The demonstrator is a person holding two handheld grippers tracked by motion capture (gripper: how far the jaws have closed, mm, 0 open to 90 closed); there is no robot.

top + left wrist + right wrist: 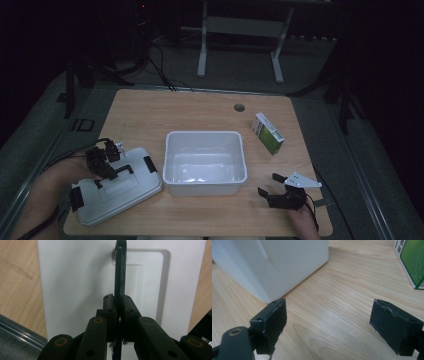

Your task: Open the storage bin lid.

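Observation:
A white box lid (117, 192) with black side clips lies at the table's front left corner. My left gripper (116, 170) is shut on the lid's black handle (120, 275), which runs up between the pressed pads in the left gripper view over the white lid (75, 285). An open white box (205, 161) stands in the middle of the table. My right gripper (271, 184) rests open near the front right, its pads (274, 322) wide apart over bare wood, the white box (277, 262) just beyond them.
A green and white carton (267, 133) stands right of the box, also the carton (412, 262) at the right gripper view's top right. A round cable hole (239, 107) sits near the table's far edge. Desk legs and cables lie on the floor behind.

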